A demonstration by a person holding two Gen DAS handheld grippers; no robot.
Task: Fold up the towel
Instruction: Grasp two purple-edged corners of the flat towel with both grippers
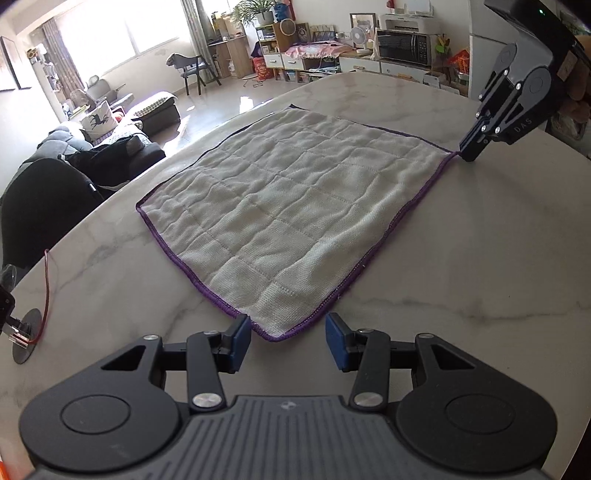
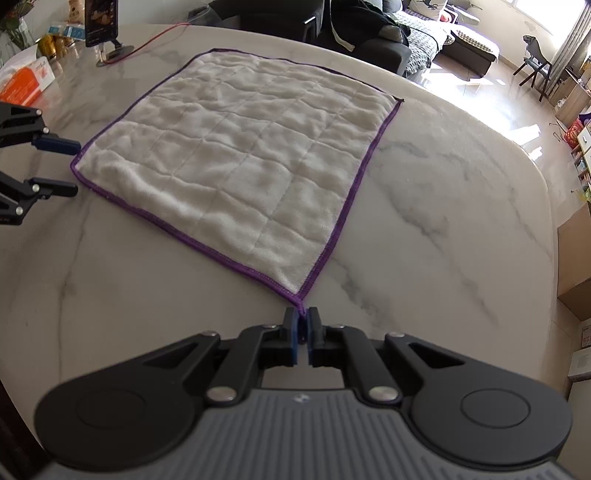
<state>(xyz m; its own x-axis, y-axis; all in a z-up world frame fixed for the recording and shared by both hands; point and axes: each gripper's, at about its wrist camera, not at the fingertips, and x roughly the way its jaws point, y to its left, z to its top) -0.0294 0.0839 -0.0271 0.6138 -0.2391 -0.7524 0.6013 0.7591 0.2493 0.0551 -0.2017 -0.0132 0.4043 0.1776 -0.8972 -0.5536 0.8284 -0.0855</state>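
Note:
A white quilted towel [image 1: 295,206] with purple stitched edging lies flat and spread out on the marble table [image 1: 461,258]. In the left wrist view my left gripper [image 1: 288,341] stands open, its blue pads [image 1: 240,339] on either side of the towel's near corner and not touching it. My right gripper [image 2: 303,328] is shut on the towel [image 2: 236,155] at its near corner, low on the table. The left wrist view shows the right gripper [image 1: 469,155] at the far right corner. From the right wrist view, the left gripper [image 2: 74,166] brackets the left corner.
A phone on a stand [image 2: 101,22] with a red cable [image 2: 155,38] sits past the towel, the stand's base [image 1: 26,328] beside my left gripper. An orange box [image 2: 26,85] lies at the table's far left. Sofas and chairs stand beyond the table edge.

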